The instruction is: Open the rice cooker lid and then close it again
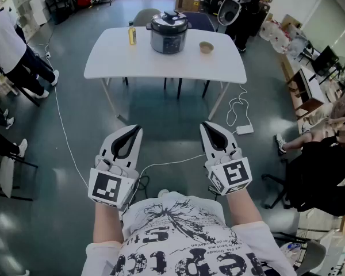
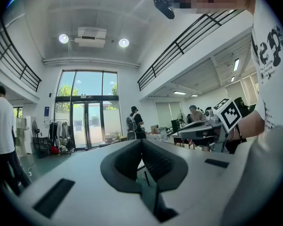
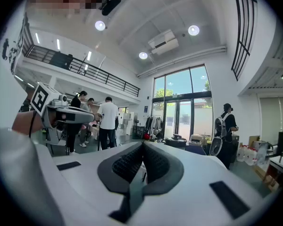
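Cooker [image 1: 168,32] sits top centre on the table [image 1: 115,62], well apart from both grippers. Left gripper [image 1: 133,131] and right gripper [image 1: 207,127] are low in frame, jaws pressed together, empty. I'd walk up first, then open one for the lid. Bottle [image 1: 132,35] and bowl [image 1: 206,47] flank it; watch the floor cable [image 1: 66,137].

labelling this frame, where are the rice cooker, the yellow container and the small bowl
rice cooker [image 1: 169,36]: head view, front of its steel body
yellow container [image 1: 132,35]: head view, middle of its side
small bowl [image 1: 206,47]: head view, its near outer wall
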The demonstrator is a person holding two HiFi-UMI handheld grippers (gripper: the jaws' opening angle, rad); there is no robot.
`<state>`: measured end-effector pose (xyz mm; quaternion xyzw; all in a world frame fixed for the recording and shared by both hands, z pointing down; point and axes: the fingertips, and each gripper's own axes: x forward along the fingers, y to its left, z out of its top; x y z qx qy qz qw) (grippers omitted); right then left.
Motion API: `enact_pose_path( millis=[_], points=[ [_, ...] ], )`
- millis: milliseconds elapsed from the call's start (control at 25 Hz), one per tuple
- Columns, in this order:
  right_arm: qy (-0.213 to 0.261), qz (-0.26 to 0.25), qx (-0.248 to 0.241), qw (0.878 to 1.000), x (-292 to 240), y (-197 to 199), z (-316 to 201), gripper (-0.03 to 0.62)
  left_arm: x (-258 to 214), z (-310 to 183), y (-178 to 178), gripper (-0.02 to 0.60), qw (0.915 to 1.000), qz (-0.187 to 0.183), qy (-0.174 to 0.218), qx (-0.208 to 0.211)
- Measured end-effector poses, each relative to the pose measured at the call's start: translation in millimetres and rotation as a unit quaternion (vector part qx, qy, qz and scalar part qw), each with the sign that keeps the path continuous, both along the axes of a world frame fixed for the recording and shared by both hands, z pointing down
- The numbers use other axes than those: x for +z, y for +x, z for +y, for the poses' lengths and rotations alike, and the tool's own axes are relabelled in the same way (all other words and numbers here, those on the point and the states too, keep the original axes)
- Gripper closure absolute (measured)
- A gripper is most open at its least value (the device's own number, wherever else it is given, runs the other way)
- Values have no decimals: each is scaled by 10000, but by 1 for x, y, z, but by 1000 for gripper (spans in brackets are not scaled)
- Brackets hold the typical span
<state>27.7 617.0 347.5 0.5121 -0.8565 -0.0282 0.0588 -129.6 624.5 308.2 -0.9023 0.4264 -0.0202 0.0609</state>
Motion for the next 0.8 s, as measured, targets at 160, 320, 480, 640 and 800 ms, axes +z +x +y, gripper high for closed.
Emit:
enact_pose_path(
  millis=[160,320,480,640,800],
  points=[
    [-3,17,-23,10000,9,-3,-3,582,8,-3,-3,568,10000,0,-7,25],
    [-59,-27,27,10000,5,-9,-11,582,3,-12,-11,568,10000,64,-43,17],
    [-40,-153,35,9999,1,-18,-22,582,1,-25,-23,568,9998,141,-108,-20],
    [173,-445,-68,9988,-5,-25,-32,348,7,-32,-24,568,9998,137,-95,50],
    [158,-460,21,9988,-12,-26,-52,-4,5,-40,-24,568,9998,87,-118,99]
  ],
)
